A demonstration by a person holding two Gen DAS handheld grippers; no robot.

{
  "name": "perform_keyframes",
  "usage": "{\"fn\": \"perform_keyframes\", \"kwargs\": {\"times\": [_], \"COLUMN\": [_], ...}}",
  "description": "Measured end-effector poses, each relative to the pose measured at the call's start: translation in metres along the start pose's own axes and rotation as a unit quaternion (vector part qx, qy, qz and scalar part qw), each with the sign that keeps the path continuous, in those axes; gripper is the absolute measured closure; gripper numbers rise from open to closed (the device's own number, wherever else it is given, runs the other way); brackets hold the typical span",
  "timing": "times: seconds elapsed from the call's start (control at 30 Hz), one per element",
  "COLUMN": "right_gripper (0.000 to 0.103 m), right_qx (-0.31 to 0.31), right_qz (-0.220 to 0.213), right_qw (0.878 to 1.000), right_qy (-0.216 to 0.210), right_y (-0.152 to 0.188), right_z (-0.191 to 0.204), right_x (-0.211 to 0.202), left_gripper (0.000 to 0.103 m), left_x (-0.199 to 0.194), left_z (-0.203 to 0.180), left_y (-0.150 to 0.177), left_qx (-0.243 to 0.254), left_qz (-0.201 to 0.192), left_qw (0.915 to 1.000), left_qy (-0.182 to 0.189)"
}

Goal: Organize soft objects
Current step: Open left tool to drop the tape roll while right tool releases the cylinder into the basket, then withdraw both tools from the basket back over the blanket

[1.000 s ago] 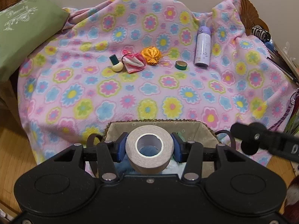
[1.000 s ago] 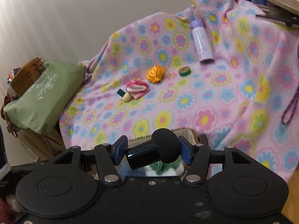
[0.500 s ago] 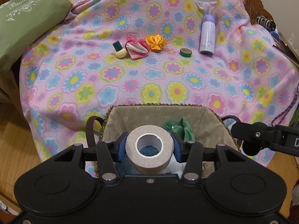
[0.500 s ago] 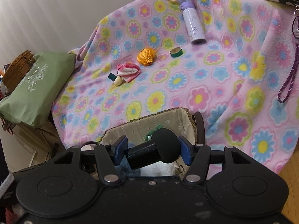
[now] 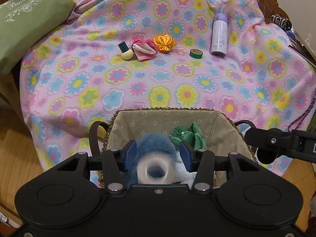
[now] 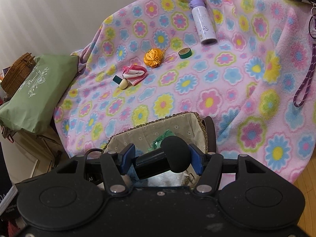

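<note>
the left gripper (image 5: 158,150) hung over the basket (image 5: 164,109) with its fingers spread; the tape roll (image 5: 141,169) sat blurred below the pads, touching neither, apparently dropping onto the blue fluffy toy (image 5: 156,144) beside the green plush (image 5: 187,136). the right gripper (image 6: 161,156) pinched a black foam-tipped cylinder (image 6: 173,154) lying crosswise between its pads; the soft things left, a pink pouch (image 5: 144,49) and an orange fabric ball (image 5: 164,43), lay side by side well ahead on the blanket (image 5: 118,90), straight beyond the left fingers, so the free left hand seemed better placed.
</note>
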State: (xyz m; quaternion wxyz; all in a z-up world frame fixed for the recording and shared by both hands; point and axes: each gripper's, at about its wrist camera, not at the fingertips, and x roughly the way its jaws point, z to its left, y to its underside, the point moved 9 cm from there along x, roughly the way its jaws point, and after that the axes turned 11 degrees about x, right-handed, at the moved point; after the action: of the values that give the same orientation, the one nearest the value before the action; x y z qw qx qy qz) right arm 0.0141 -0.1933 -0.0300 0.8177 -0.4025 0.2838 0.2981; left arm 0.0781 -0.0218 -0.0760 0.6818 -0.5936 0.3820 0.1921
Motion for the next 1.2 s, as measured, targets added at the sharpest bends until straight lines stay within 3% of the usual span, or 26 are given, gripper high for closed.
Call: {"fn": "perform_keyframes", "kwargs": {"times": [0.93,1.07,1.2], "right_gripper": [0.038,0.036,0.034], "right_qx": [-0.008,-0.006,-0.005], "right_qz": [-0.001,0.001,0.002], "right_qw": [1.0,1.0,1.0], "right_qy": [-0.006,-0.005,-0.003], "right_y": [-0.0022,-0.0016,-0.0011], "right_z": [0.0021,0.0004,0.0], "right_x": [-0.0017,-0.0008,-0.0002], "left_gripper": [0.047,0.032,0.03], "left_x": [-0.0015,-0.0014,-0.002], "left_z": [-0.0015,-0.0016,-0.0018], "left_y": [0.0003,0.0001,0.0], "left_qx": [0.009,0.01,0.015], "left_qz": [0.001,-0.001,-0.004], "left_qw": [1.0,0.9999,0.9999], "left_qy": [-0.004,-0.005,-0.007]}}
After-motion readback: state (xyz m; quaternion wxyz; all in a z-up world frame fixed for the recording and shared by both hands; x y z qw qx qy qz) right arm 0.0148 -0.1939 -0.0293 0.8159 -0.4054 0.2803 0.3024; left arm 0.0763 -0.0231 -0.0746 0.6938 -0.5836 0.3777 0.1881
